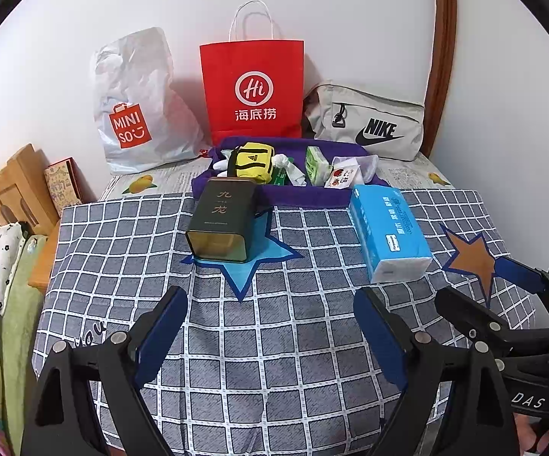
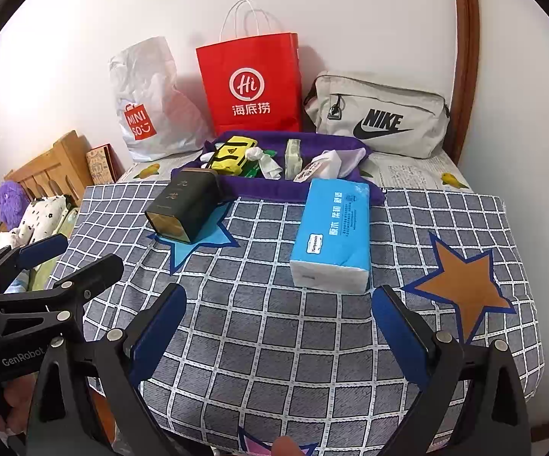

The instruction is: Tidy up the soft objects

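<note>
A: Grippers first. Left gripper (image 1: 270,321) has its jaws spread wide, nothing between them, hanging over the checked cloth (image 1: 274,342). Right gripper (image 2: 278,323) same, released and empty.

B: Landmark?

A: The purple tray (image 1: 305,193). Just in front of it, on the cloth, the blue tissue pack (image 1: 388,231) lies at the tray's right corner, white end toward the grippers. The dark tin (image 1: 223,220) lies on its side at the tray's left corner, touching the rim.

B: Inside the tray?

A: Yellow pouch (image 1: 253,161) left, crumpled white tissue (image 1: 286,167) beside it, green packet (image 1: 316,165) in the middle, white bits right, too small to tell.

B: Behind it?

A: Red paper bag (image 1: 253,87) directly behind, white plastic bag (image 1: 138,106) behind left, grey pouch (image 1: 369,121) behind right, all against the wall.
</note>
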Available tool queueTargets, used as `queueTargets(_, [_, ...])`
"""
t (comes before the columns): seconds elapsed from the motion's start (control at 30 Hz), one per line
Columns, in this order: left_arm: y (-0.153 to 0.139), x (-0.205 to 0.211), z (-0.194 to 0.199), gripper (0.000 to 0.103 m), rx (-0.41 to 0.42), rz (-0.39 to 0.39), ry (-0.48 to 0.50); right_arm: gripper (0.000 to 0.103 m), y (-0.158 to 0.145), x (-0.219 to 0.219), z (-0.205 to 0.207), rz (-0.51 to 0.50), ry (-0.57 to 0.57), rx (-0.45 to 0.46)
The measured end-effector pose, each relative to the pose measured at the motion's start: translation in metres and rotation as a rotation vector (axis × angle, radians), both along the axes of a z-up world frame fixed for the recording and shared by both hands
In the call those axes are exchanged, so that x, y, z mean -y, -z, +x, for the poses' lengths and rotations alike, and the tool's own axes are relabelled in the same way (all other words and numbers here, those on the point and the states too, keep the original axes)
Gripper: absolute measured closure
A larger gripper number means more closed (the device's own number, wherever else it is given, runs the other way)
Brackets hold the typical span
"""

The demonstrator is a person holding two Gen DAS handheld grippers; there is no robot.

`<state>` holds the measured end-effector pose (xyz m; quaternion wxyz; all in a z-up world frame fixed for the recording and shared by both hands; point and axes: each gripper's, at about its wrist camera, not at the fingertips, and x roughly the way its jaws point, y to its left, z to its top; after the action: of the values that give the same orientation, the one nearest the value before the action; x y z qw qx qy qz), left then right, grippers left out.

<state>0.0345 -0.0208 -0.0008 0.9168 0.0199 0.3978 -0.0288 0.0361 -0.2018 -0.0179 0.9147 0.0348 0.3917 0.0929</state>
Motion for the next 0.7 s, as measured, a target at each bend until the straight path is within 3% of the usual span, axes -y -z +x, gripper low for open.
queueTargets(0.7, [-0.0001,-0.0006,-0.0013,0.014,-0.001,0.012,-0.002,0.006,0.0000,0.0012,-0.0010,0.004,-0.002,-0.005])
